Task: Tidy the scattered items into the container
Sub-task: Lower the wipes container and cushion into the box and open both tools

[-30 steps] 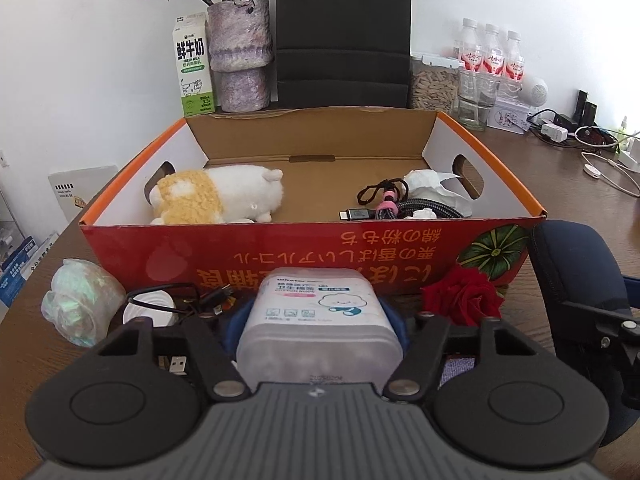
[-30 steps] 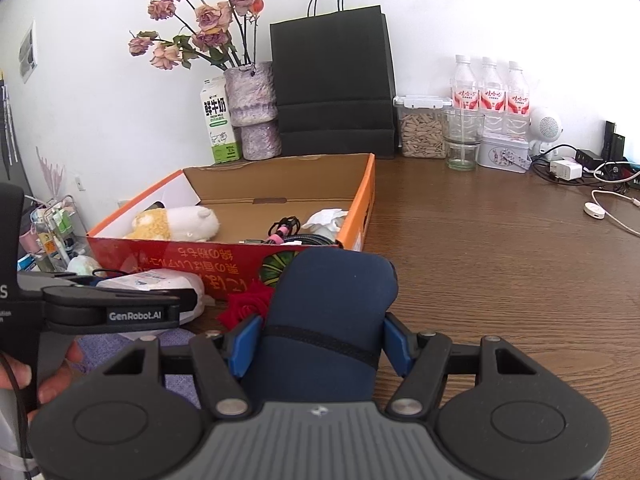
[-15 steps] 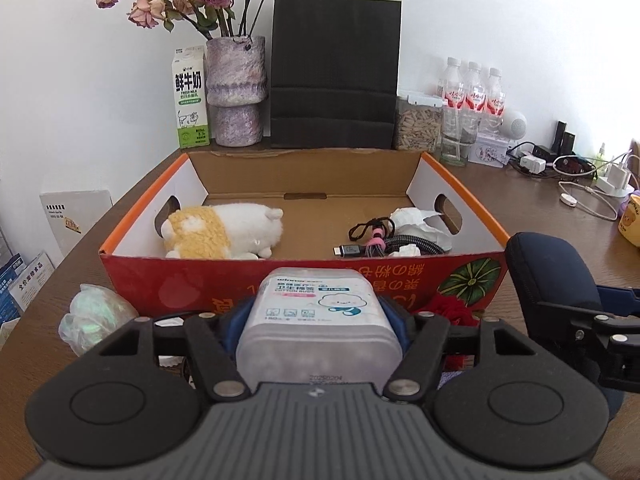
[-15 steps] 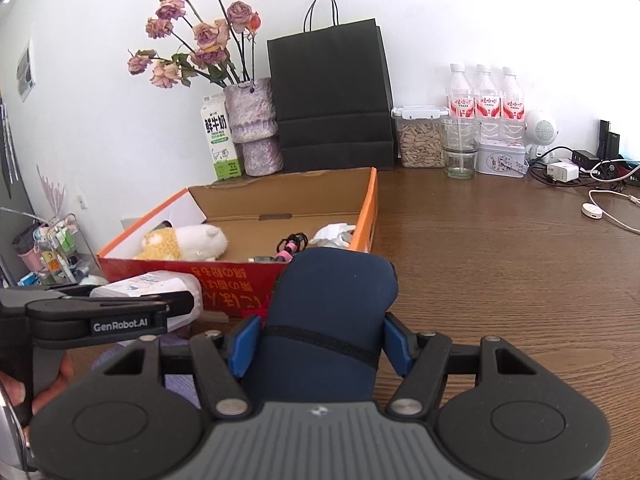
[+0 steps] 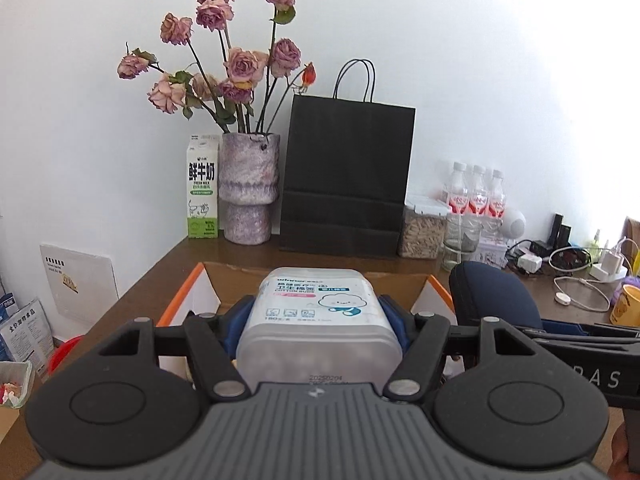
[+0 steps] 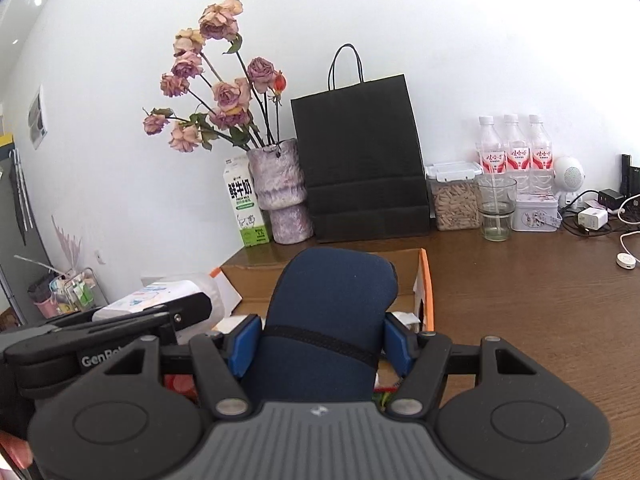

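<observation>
- The left gripper (image 5: pixel 318 320) pinches a translucent cotton swab box (image 5: pixel 318 322) between its blue pads; the box's printed label faces up.
- The right gripper (image 6: pixel 322 334) pinches a dark blue soft pouch (image 6: pixel 326 320), its pads pressed against the pouch's two sides, where a black band crosses it.
- Both held items hang above the near edge of the orange-rimmed cardboard box (image 5: pixel 188 292) on the brown worktop (image 6: pixel 520 300); the box's inside is mostly hidden behind them.
- In the right wrist view the left gripper and its swab box show at the left, just beside the pouch.
- Along the far wall stand a milk carton (image 5: pixel 203 186), a mottled purple vase (image 5: pixel 249 188) of dried roses, a black paper bag (image 5: pixel 346 176), a clear jar of grain (image 5: pixel 422 226), a glass (image 6: pixel 496 208) and three water bottles (image 6: pixel 514 148).
- White chargers and cables (image 5: pixel 576 284) lie at the far right of the worktop.
</observation>
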Tool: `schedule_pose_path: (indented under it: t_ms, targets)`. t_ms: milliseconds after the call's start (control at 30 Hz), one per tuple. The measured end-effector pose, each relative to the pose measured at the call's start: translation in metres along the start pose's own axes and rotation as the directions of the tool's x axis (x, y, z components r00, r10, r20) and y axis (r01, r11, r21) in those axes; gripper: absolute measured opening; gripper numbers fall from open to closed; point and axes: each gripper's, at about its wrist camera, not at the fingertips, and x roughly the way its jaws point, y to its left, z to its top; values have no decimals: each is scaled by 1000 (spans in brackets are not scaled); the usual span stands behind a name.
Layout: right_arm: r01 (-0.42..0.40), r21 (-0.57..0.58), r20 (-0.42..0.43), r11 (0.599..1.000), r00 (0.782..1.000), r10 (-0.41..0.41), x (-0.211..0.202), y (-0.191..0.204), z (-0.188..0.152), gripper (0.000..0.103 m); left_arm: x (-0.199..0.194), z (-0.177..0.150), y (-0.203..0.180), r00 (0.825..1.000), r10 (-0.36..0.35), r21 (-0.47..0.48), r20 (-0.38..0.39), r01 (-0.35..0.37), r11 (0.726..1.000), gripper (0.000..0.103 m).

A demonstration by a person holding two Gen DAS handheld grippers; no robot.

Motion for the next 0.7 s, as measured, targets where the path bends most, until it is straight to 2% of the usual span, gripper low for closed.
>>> schedule_pose_path:
  t_ms: [167,400,533,600,700]
  targets:
    - [20,7,19,1000,1000,-20,27,7,16,64,18,15,15,999,17,-21,50,-16,1000,67]
    - [49,26,32,998,998,-50,71,10,25,63,55,24,29,997,35,-61,72,-31,998,67]
    - [69,34,30,997,997,-70,92,8,28,63,77,20,29,990,113,-25,87,-111,993,67]
    - [81,36,22,996,996,-82,101,7,25,63,84,16,33,988,134,-18,70,-133,991,67]
    - [96,9,-1,995,995,-96,109,8,18,63,92,12,35,991,126,-24,34,-125,992,67]
